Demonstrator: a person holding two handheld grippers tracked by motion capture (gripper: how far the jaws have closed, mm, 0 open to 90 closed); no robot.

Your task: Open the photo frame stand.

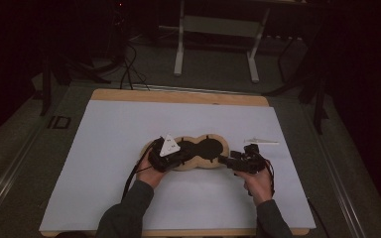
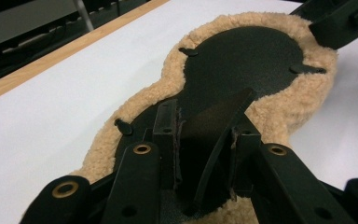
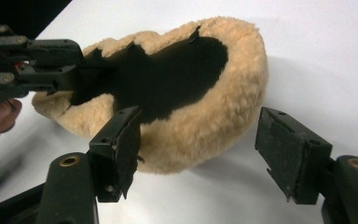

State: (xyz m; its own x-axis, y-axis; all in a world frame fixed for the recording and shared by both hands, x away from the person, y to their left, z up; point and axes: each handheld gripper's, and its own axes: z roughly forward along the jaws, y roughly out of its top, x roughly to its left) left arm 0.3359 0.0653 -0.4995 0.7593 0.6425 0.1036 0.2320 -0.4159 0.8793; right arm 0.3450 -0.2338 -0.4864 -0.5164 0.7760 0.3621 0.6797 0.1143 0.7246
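— Two grippers in the high view? 
— Yes, left gripper (image 1: 174, 157) and right gripper (image 1: 226, 160) flank a tan fleece pad with black leather centre (image 1: 209, 148) on white paper (image 1: 119, 148).
— Left gripper view? 
— Jaws pinch the pad's black flap (image 2: 214, 140).
— Right gripper view? 
— Jaws spread wide, holding nothing, around the fleece edge (image 3: 205, 126).

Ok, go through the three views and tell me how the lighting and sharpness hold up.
High view: dim overall, the room behind nearly black, the white sheet the brightest part and the fleece pad small and soft. Left gripper view: evenly lit, pad sharp, the near jaws slightly blurred. Right gripper view: the sheet glares pale, the pad throws a soft shadow.
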